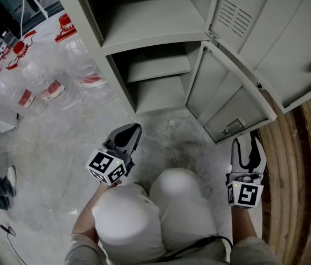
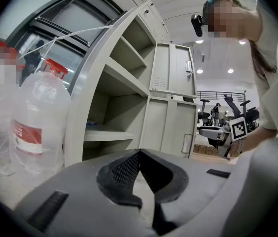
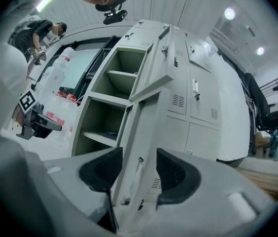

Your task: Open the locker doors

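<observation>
1. Standing wide open to the person, the grey locker (image 1: 144, 21) shows bare shelves in its upper and lower compartments. It rises from the floor just ahead of the knees, and the neighbouring columns (image 3: 200, 98) to its right have their doors shut.
2. The upper door (image 3: 162, 58) is swung out on its right-hand hinge.
3. The lower door (image 1: 221, 93) is also off its frame and angled out toward the person, with its latch (image 1: 232, 128) at the free edge near the floor.
4. A cluster of big water bottles (image 1: 84, 65) with red labels stands on the floor to the locker's left, clear of both doors.
5. The right tool (image 1: 247, 139) sits low, just beside the lower door's free edge. Its jaws are spread wide and grip nothing. In the right gripper view the door's edge (image 3: 139, 132) runs up through the gap between them.
6. The left tool (image 1: 130, 132) hangs idle over the floor in front of the locker, with its jaws pinched together at the tips (image 2: 140, 154) on nothing.
7. Judged from this, the step in hand is finishing the lower door. The next move probably calls for the right tool to catch that edge and swing it further out, or to shift over to a shut door's handle.
</observation>
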The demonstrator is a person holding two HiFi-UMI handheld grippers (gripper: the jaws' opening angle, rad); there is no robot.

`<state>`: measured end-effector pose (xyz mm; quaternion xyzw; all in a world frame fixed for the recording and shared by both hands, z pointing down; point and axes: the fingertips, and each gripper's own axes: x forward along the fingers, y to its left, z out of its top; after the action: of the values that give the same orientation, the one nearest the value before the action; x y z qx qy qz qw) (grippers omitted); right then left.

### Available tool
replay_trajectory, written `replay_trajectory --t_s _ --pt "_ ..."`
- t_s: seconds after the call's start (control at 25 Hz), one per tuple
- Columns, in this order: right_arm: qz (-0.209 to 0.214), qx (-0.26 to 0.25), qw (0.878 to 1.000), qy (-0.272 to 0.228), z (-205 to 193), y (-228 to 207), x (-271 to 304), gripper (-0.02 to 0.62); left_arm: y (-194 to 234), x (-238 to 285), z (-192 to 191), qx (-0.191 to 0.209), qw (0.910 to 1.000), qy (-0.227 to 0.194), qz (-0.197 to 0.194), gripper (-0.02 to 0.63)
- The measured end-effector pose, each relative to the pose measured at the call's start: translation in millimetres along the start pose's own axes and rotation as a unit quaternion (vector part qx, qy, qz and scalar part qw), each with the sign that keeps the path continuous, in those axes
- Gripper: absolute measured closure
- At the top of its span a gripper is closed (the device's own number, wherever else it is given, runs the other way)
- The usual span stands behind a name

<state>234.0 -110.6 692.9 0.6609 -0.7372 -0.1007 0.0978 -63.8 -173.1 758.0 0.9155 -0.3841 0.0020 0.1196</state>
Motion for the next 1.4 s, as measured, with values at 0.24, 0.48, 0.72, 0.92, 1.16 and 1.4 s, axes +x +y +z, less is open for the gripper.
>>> replay_trajectory --t_s 0.24,0.48,0.72,0.92,1.16,1.4 --pt "0.034 0.006 0.999 -0.018 14.9 22.6 8.5 0.443 1.8 1.5 0.3 0.002 1.0 0.0 0.005 0.607" --pt "0.075 0.034 0.996 -0.034 22.1 44.1 28.4 0.578 15.5 -0.9 2.7 0.007 0.9995 -0.01 0.031 0.607" --pt "0.129 0.07 0.987 -0.063 62.4 66.8 62.3 0.595 32.1 -5.5 54.5 0.051 0.9973 -0.037 0.038 0.607" --pt "0.184 0.122 0.969 -0.108 168.2 73.4 83.7 0.595 15.8 -10.8 142.2 0.044 0.9987 -0.026 0.007 0.607" --pt "0.229 0.115 0.962 -0.095 292.9 56.9 92.0 0.595 -20.9 -14.1 262.1 0.045 0.9987 -0.018 0.017 0.607" --pt "0.256 0.117 0.957 -0.062 381.6 38.1 62.8 0.595 -71.8 -48.9 358.7 0.026 0.9985 -0.008 0.047 0.607"
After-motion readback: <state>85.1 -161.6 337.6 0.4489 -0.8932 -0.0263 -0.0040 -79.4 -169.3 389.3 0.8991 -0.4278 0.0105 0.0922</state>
